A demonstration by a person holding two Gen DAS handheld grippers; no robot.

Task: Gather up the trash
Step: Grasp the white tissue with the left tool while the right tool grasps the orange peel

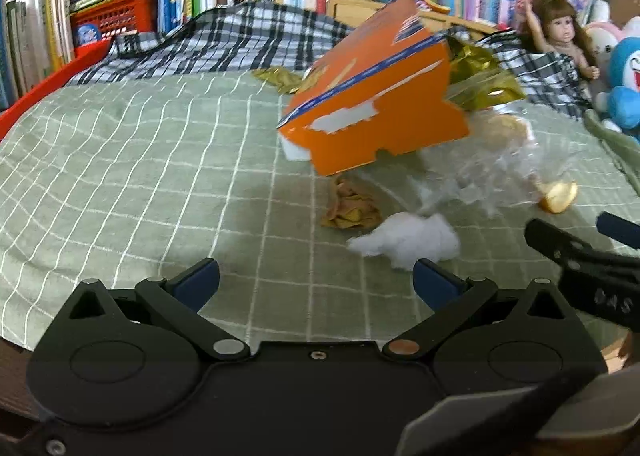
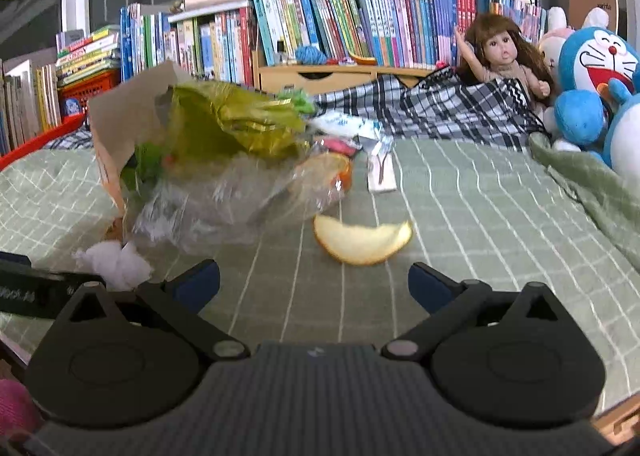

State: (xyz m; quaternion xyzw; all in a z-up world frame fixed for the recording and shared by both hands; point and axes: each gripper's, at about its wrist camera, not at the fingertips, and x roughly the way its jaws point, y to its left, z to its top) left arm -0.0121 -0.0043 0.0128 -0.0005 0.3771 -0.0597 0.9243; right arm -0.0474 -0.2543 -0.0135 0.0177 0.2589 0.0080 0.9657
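Note:
Trash lies on a green checked bed sheet (image 1: 140, 160). An orange cardboard box (image 1: 372, 104) stands tilted, with gold wrappers (image 1: 480, 76) and a clear plastic bag (image 1: 500, 164) behind and beside it. A crumpled brown paper (image 1: 352, 208) and a white tissue wad (image 1: 408, 240) lie ahead of my left gripper (image 1: 316, 284), which is open and empty. A fruit peel (image 2: 362, 242) lies just ahead of my right gripper (image 2: 314, 282), also open and empty. The right wrist view shows the bag (image 2: 236, 192), the gold-green wrappers (image 2: 236, 120), the tissue (image 2: 116, 262) and a small white packet (image 2: 382, 170).
A plaid blanket (image 2: 440, 108) is bunched at the far side, with a doll (image 2: 504, 56) and blue plush toys (image 2: 596, 80) at the right. Bookshelves (image 2: 320, 24) line the back. A red bed rail (image 1: 48, 88) runs along the left. The right gripper's finger (image 1: 580, 256) shows in the left view.

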